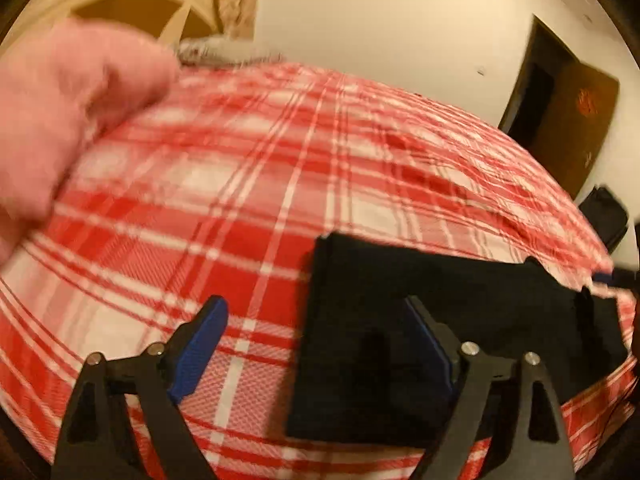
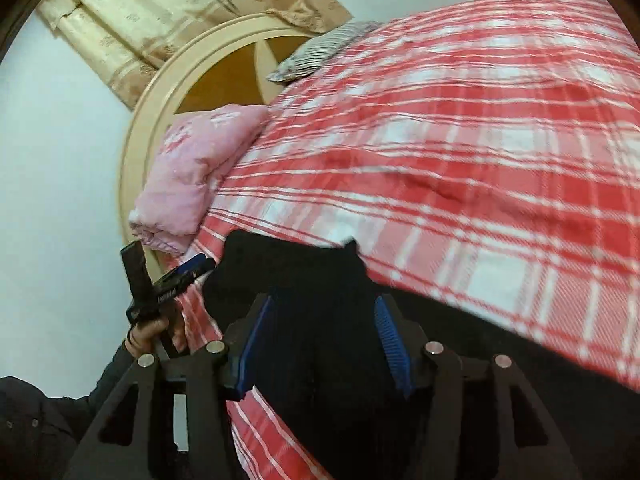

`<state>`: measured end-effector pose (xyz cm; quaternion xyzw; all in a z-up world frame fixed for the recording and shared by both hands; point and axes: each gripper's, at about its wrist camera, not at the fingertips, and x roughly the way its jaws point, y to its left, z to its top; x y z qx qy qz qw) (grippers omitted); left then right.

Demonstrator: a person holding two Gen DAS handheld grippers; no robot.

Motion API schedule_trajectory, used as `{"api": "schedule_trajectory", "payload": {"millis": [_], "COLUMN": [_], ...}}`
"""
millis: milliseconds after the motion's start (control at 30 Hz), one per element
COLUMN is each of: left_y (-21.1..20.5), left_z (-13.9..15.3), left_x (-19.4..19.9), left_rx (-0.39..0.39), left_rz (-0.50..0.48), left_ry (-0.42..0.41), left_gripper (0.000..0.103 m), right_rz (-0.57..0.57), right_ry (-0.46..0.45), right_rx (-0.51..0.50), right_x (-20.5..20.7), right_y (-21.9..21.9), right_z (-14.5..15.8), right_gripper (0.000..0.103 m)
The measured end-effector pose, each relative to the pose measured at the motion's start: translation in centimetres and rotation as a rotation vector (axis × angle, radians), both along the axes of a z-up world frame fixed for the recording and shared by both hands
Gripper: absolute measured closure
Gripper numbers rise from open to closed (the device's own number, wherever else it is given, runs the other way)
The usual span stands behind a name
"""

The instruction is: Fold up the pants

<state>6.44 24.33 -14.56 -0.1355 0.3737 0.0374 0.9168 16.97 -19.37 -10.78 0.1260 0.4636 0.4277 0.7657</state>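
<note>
The left gripper (image 1: 316, 344) is held wide open, nothing caught between its blue pads (image 1: 200, 344); one pad is poised over the plaid, the other over the near edge of the black pants (image 1: 420, 320). The right gripper (image 2: 322, 336) is likewise spread, with no cloth pinched, and is hovered directly above the dark fabric, whether touching it cannot be told. The pants are laid near the edge of the bed as a compact rectangle with straight edges, which suggests that folds have been made already. They are rested on a red-and-white plaid bedspread (image 1: 240, 184), presumably chosen as a broad, flat surface for folding. A pink pillow (image 2: 192, 176) is propped against the round cream headboard (image 2: 132, 148), well apart from the work. A striped grey pillow (image 2: 320, 52) is seen farther up, beneath beige curtains (image 2: 160, 12).
</note>
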Motion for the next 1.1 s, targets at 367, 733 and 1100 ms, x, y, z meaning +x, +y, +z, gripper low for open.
{"api": "schedule_trajectory", "payload": {"millis": [367, 733, 1100], "left_y": [-4.4, -2.5, -2.8], "left_z": [-0.8, -1.2, 4.1], "left_x": [1.4, 1.9, -0.2], "left_rx": [0.101, -0.032, -0.296], "left_rz": [-0.052, -0.078, -0.141], "left_ry": [0.022, 0.033, -0.094], "left_gripper": [0.046, 0.049, 0.088], "right_rz": [-0.194, -0.273, -0.412], "right_ry": [0.037, 0.043, 0.025], "right_rx": [0.119, 0.201, 0.245], "right_x": [-2.5, -4.0, -5.9], "right_y": [-6.9, -9.7, -15.1], "right_z": [-2.1, -2.4, -2.5], "right_gripper": [0.048, 0.048, 0.048]}}
